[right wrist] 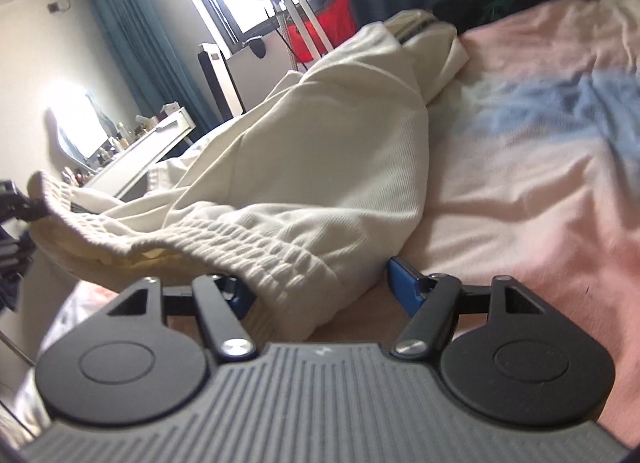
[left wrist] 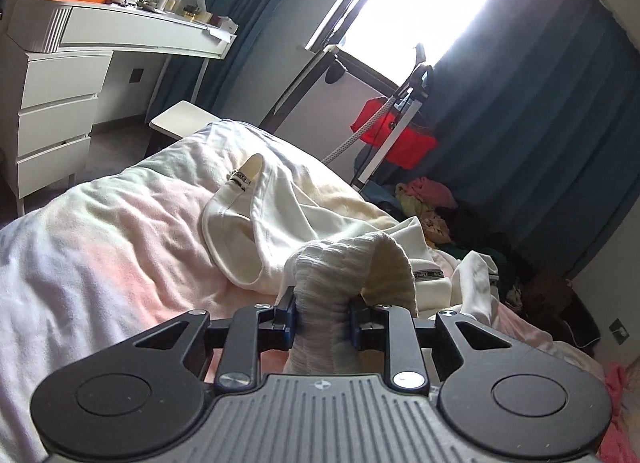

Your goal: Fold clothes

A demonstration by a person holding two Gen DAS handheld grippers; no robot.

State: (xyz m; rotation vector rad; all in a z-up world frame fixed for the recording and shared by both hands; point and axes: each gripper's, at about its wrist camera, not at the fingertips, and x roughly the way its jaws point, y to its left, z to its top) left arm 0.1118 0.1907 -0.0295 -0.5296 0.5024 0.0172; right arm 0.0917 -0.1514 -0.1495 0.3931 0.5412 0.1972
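1. Left wrist view: the left gripper (left wrist: 322,321) at lower centre is clenched on the ribbed waistband (left wrist: 340,275) of the cream trousers (left wrist: 288,199), which lie across the pink blanket (left wrist: 120,247).
2. Right wrist view: the right gripper (right wrist: 320,287) is spread wide at lower centre, the waistband (right wrist: 260,251) lying between its fingers, ungripped; the trousers (right wrist: 340,143) trail toward the upper centre of the frame.

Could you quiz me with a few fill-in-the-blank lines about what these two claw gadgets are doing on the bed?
1. The left gripper is shut on the ribbed ____ of the cream trousers.
2. The right gripper has its jaws ____ around the same band.
3. The trousers lie on a ____ blanket.
4. Beside the window stands a ____ bag.

Missing words: waistband; open; pink; red
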